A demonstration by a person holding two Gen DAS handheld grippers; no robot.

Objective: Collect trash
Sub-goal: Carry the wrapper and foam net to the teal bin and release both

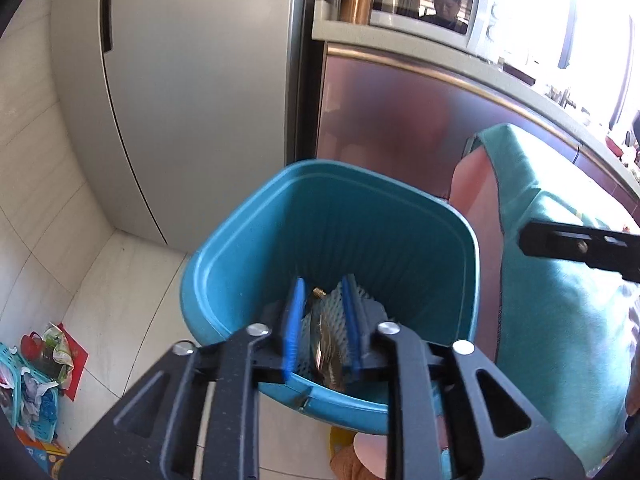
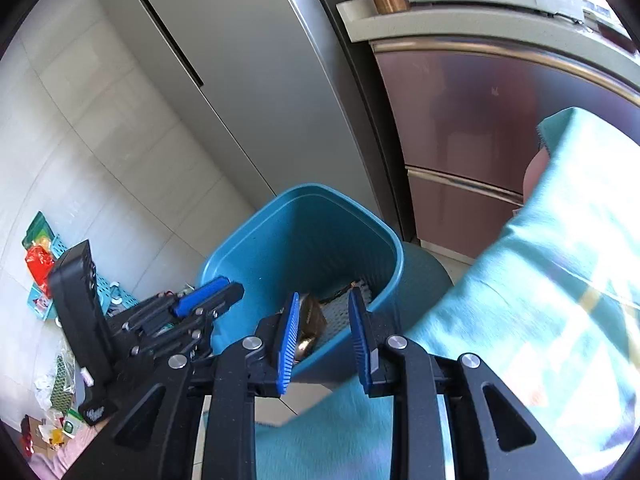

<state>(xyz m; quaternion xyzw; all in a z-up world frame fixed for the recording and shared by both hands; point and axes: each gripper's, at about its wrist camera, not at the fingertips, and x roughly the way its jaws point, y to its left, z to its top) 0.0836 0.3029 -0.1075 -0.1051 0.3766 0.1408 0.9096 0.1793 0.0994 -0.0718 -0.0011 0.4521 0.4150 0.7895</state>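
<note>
A teal waste bin [image 1: 240,240] stands on the tiled floor, also in the right wrist view [image 2: 260,248]. Inside it lie a white foam net [image 1: 362,300] and a gold-brown wrapper [image 1: 330,356], the wrapper also visible from the right [image 2: 310,316]. My left gripper [image 1: 323,292] hangs over the bin's near rim, its blue pads apart and not pressing on anything. My right gripper [image 2: 325,294] is beside it over the same rim, open too, with nothing gripped. The left gripper's body [image 2: 200,300] shows at the right view's left.
A grey fridge [image 1: 180,100] rises behind the bin, with a brown cabinet [image 1: 400,112] and a microwave [image 1: 424,4] to its right. A teal cloth [image 1: 560,280] covers a surface on the right. A teal basket [image 1: 36,392] with clutter sits on the floor at left.
</note>
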